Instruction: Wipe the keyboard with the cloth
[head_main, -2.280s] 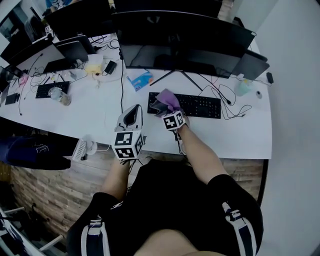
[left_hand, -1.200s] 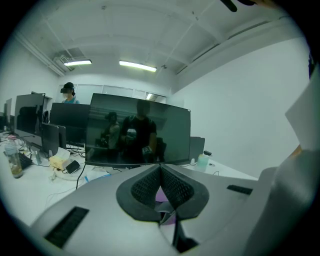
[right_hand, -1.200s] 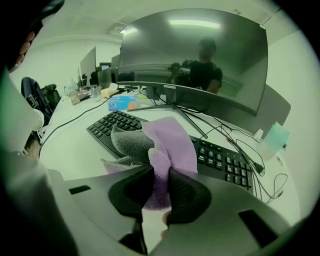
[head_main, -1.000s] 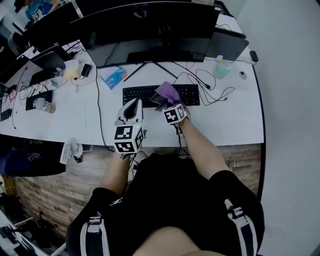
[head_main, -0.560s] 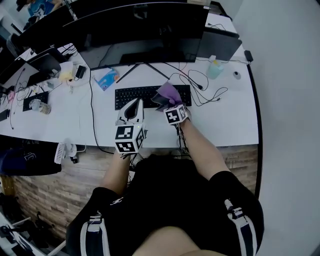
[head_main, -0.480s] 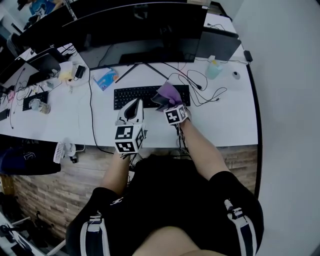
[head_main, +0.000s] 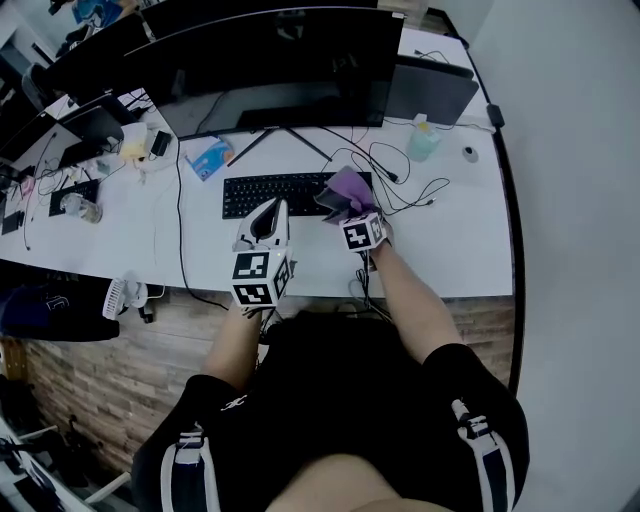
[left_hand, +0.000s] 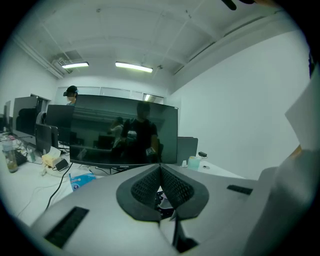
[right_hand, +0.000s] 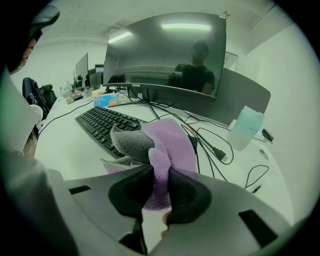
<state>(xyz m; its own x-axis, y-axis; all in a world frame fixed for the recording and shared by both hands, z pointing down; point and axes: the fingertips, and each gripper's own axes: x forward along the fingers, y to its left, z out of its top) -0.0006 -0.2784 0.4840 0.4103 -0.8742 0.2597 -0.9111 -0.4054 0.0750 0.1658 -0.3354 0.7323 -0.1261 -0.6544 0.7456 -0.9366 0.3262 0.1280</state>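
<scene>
Rightward along the black computer keyboard (head_main: 280, 192) went my right tool (right_hand: 159, 190), clamped on purple microfibre cloth (right_hand: 172, 137), now upper centre; left tool (left_hand: 161, 181) closed, empty. Risk: cloth snagging black cables (right_hand: 219, 153) nr it.

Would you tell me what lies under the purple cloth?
The right end of the keyboard passes beneath the cloth, clamped in the right gripper; keys there are hidden.

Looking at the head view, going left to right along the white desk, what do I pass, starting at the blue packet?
blue packet → black keyboard → purple cloth, at the keyboard's right end → pale bottle → small round object
</scene>
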